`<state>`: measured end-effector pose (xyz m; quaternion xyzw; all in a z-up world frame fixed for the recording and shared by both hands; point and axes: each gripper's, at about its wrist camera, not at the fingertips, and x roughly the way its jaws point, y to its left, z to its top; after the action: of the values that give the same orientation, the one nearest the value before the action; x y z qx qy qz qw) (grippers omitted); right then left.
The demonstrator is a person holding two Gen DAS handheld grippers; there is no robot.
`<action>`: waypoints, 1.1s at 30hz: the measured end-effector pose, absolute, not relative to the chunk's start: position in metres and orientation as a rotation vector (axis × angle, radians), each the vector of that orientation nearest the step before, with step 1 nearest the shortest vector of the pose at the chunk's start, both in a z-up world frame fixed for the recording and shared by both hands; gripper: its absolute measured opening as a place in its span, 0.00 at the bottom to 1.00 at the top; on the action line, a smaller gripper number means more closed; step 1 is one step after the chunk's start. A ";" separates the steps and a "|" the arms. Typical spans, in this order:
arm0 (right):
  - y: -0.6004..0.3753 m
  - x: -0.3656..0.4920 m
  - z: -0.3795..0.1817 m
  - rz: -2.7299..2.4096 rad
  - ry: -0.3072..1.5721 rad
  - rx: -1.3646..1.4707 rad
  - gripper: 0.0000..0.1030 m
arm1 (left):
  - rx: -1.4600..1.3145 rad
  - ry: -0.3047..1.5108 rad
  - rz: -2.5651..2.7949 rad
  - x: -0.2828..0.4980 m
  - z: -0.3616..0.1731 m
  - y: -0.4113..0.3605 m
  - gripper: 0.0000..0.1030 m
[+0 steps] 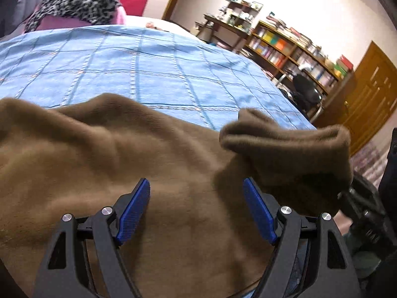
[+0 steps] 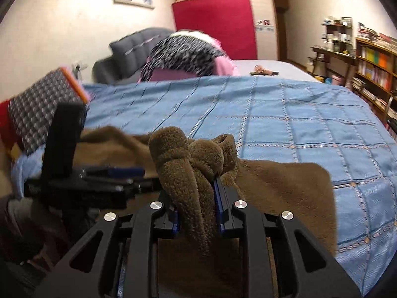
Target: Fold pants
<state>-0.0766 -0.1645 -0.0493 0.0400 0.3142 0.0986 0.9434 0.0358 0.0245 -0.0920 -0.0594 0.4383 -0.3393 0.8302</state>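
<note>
Brown fleece filled the near view: the pants (image 1: 104,154) lay spread on the bed (image 1: 148,57), over its blue checked cover. Spread jaws of the left tool (image 1: 196,193) hovered above the cloth, gripping nothing. The right tool (image 2: 198,186) was pinched on a bunched end of the pants, lifted clear of the flat part. Judging by this, 1 fold seemed under way, none finished; smoothing and further folds remained.

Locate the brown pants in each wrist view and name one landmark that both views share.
Left wrist view: brown pants fill the lower half, under the open left claw.
Right wrist view: bunched at lower centre, pinched in the right claw.
Shared landmark: the blue checked bedspread.
</note>
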 end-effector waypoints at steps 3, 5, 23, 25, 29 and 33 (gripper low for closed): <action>-0.152 -0.070 -0.053 0.219 0.642 0.062 0.22 | -0.155 0.923 -0.693 0.038 -0.092 0.042 0.75; -0.148 -0.067 -0.055 0.233 0.644 0.058 0.22 | -0.177 0.927 -0.684 0.040 -0.093 0.050 0.75; -0.092 -0.048 -0.098 0.398 0.761 -0.070 0.31 | -0.345 0.950 -0.624 0.055 -0.100 0.095 0.75; -0.094 -0.047 -0.102 0.421 0.781 -0.042 0.37 | -0.348 0.955 -0.628 0.055 -0.100 0.095 0.76; -0.095 -0.052 -0.103 0.509 0.805 -0.018 0.53 | -0.367 0.973 -0.645 0.057 -0.099 0.092 0.83; -0.081 -0.065 -0.102 0.612 0.809 -0.088 0.67 | -0.399 1.010 -0.674 0.060 -0.098 0.085 0.84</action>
<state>-0.0652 -0.0810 -0.1018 -0.0422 0.3871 0.2929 0.8732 0.0600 0.0854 -0.0985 -0.1864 0.4714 -0.3144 0.8026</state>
